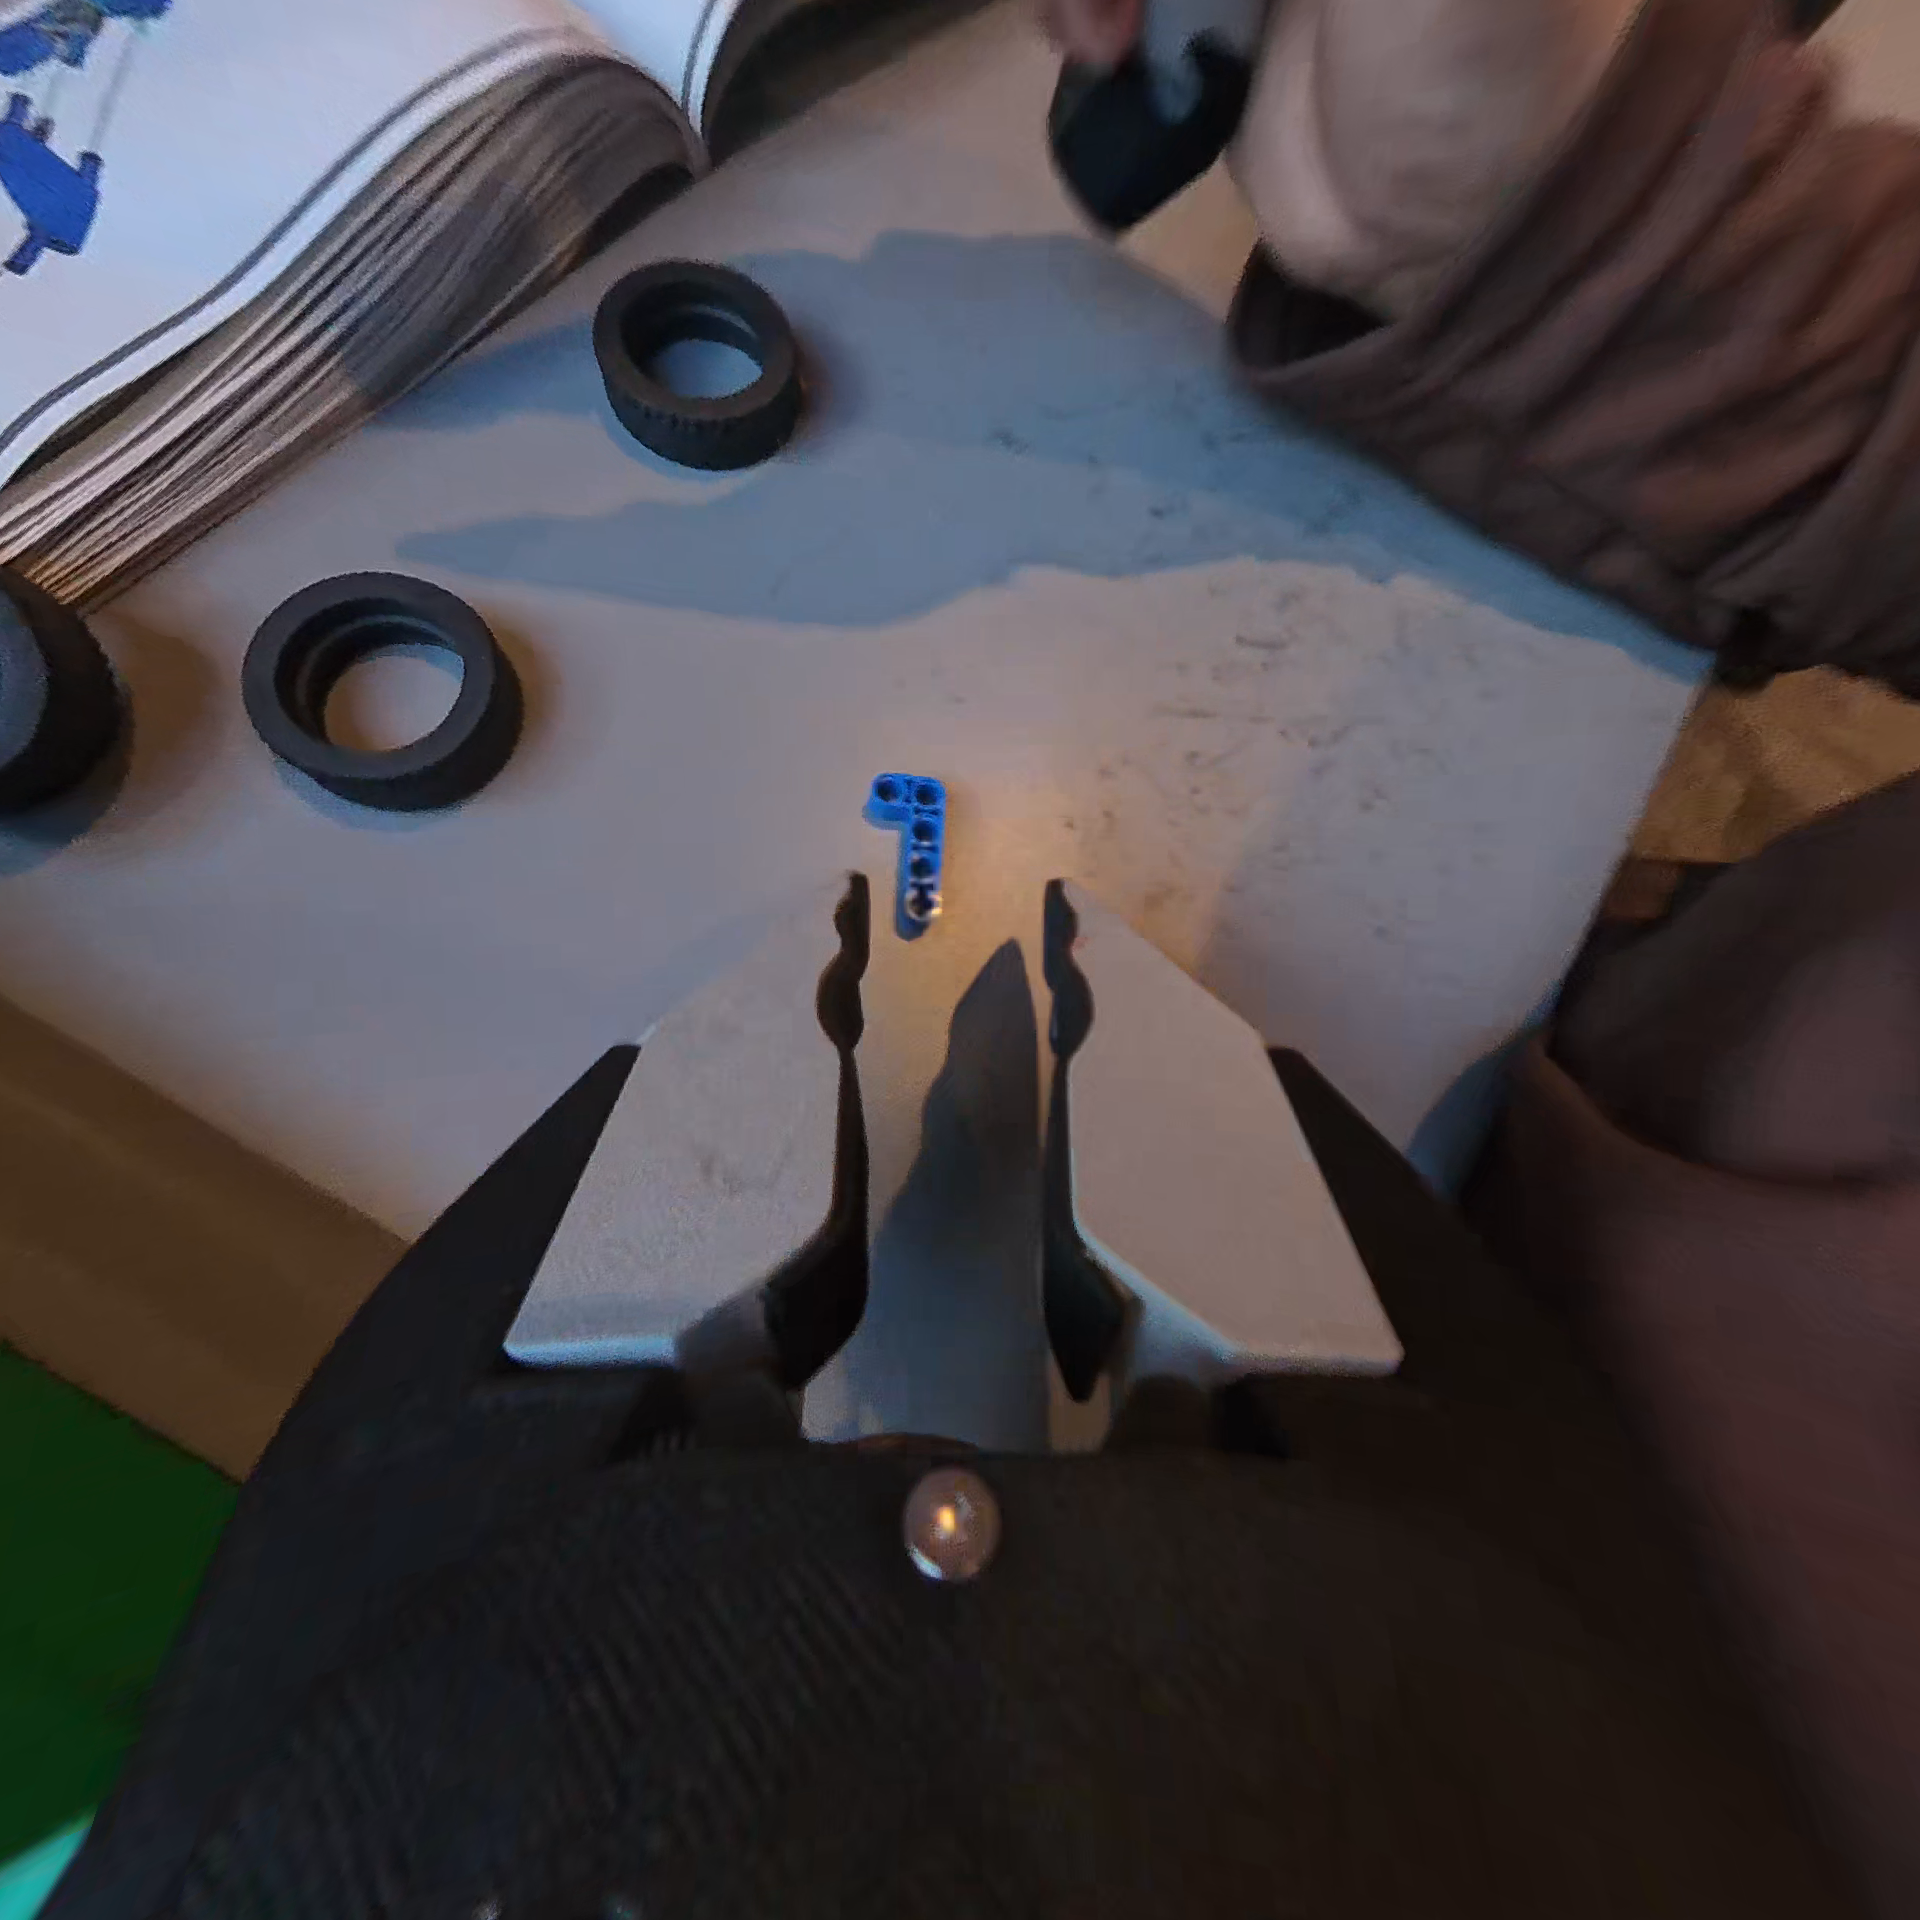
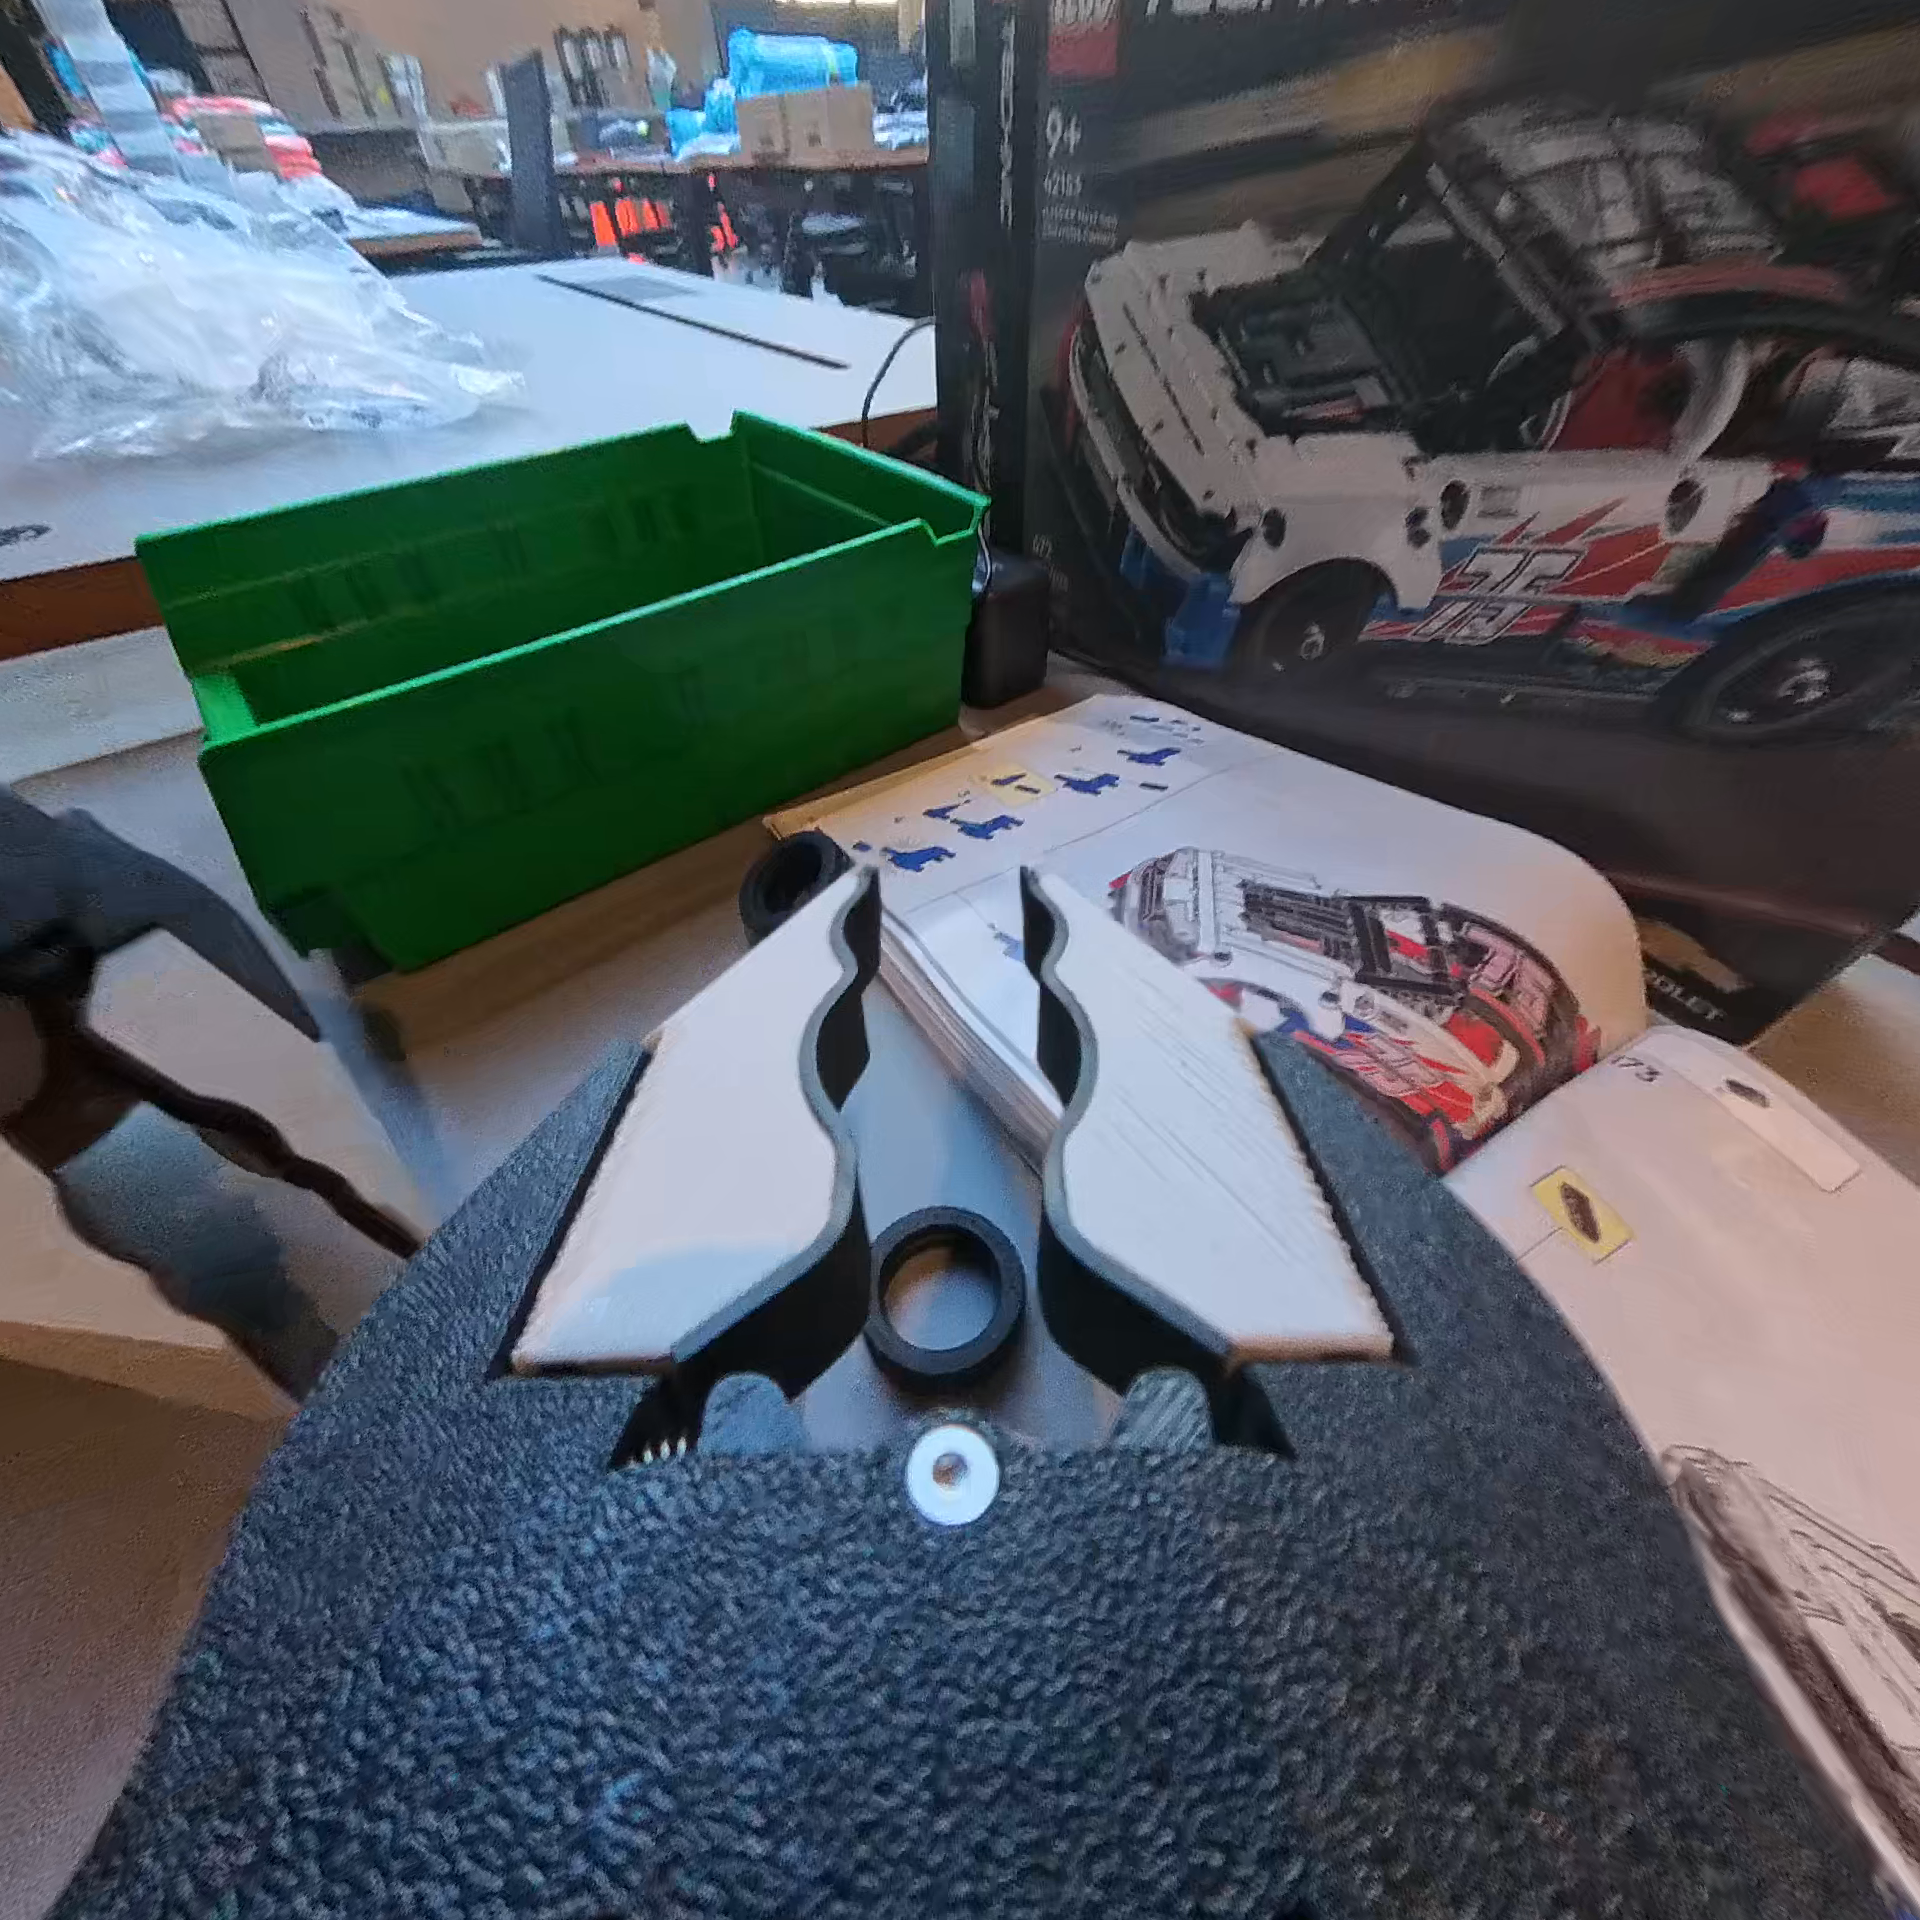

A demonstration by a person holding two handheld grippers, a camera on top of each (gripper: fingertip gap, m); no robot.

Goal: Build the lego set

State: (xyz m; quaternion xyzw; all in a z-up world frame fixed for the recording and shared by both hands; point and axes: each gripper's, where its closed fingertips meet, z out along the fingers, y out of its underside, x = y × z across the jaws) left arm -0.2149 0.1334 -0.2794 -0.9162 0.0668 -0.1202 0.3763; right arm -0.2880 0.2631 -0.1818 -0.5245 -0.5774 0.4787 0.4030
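Right wrist view: the green bin (image 2: 582, 717) on the counter (image 2: 644, 343) shows nothing inside; right of it lies the open instruction book (image 2: 1299, 831), before the set's box (image 2: 1455, 416). Right gripper (image 2: 951, 894) spread, empty. Left gripper (image 1: 951, 883) spread; blue L-shaped beam (image 1: 914, 847) just beyond its tips.

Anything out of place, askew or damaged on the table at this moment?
Nothing stands out. The blue L-shaped piece lies flat just ahead of the open left gripper. Two black tyres rest flat beside the open instruction booklet. The right gripper is open and empty.
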